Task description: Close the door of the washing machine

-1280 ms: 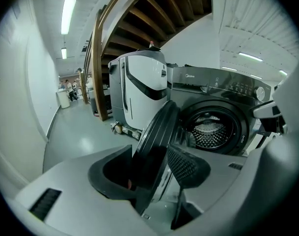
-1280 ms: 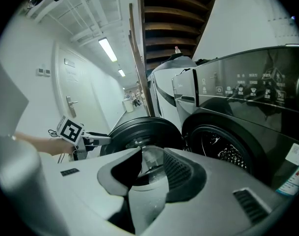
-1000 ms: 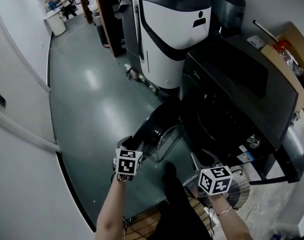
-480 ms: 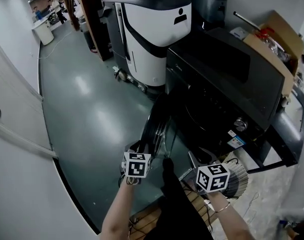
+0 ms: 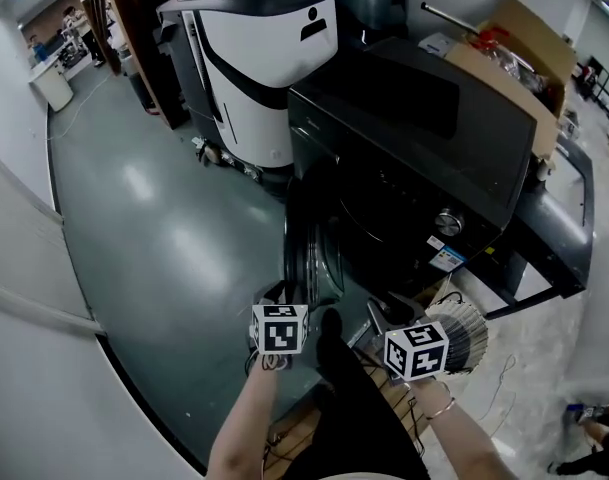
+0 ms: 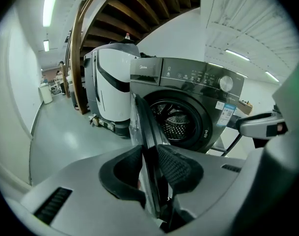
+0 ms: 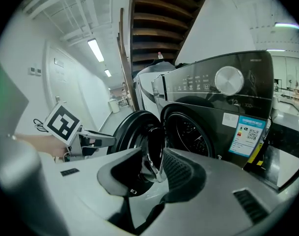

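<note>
The dark front-loading washing machine (image 5: 414, 128) stands at the right, and its round door (image 5: 306, 248) hangs partly open, edge-on to me. My left gripper (image 5: 289, 290) is at the door's near rim. In the left gripper view the door (image 6: 139, 117) runs between the pads (image 6: 176, 168) of the left gripper (image 6: 149, 156), which press on its rim. My right gripper (image 5: 379, 308) hovers in front of the machine, right of the door. Its jaws (image 7: 151, 168) stand apart with nothing gripped. Beyond them I see the door's inner side (image 7: 134, 132) and the drum opening (image 7: 188, 134).
A white and black machine (image 5: 254, 58) stands against the washer's far side. A cardboard box (image 5: 514, 38) sits behind the washer's top. A ribbed grey hose coil (image 5: 464, 333) lies by my right hand. A pale wall (image 5: 24, 298) borders the glossy floor (image 5: 154, 208) on the left.
The door has swung from wide open towards the machine and now stands edge-on. My left gripper closed on its rim and moved with it. The right gripper drifted the same way.
</note>
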The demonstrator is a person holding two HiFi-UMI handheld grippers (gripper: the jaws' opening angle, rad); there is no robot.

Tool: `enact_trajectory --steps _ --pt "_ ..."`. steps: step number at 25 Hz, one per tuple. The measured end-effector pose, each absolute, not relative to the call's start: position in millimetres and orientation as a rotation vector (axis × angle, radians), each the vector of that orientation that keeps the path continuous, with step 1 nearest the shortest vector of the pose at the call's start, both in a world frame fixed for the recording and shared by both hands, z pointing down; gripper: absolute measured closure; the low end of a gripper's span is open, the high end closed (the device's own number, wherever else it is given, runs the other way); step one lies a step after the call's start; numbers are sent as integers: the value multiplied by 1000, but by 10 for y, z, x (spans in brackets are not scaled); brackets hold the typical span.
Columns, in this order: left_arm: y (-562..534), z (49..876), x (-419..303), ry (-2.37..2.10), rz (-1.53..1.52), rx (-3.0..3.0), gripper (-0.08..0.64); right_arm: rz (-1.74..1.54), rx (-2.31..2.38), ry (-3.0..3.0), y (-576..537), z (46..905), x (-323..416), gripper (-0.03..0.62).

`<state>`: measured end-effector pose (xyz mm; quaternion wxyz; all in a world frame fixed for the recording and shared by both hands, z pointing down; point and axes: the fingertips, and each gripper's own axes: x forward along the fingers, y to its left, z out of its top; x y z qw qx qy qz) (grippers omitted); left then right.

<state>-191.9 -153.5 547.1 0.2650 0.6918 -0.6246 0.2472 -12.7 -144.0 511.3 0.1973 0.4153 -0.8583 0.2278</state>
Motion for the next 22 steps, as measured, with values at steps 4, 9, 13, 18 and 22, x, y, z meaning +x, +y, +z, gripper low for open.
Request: enact_trajectory --steps 4,9,13,18,22 --pt "-1591 5472 -1645 -1646 673 1884 440 625 1164 -2379 -1364 5207 41 462" --pt "-1703 5502 -1344 -1602 652 1903 439 640 1178 -2340 -1342 5369 228 460" --pt "-1817 5511 -1101 -1575 662 1924 437 617 1160 -2323 -1325 5469 309 457" --pt "-1920 5527 -842 -1553 684 1916 437 585 1110 -2324 -1295 5597 337 449" --pt "-2047 5526 -618 -1534 702 1957 442 580 1077 -2325 -1257 5723 368 443"
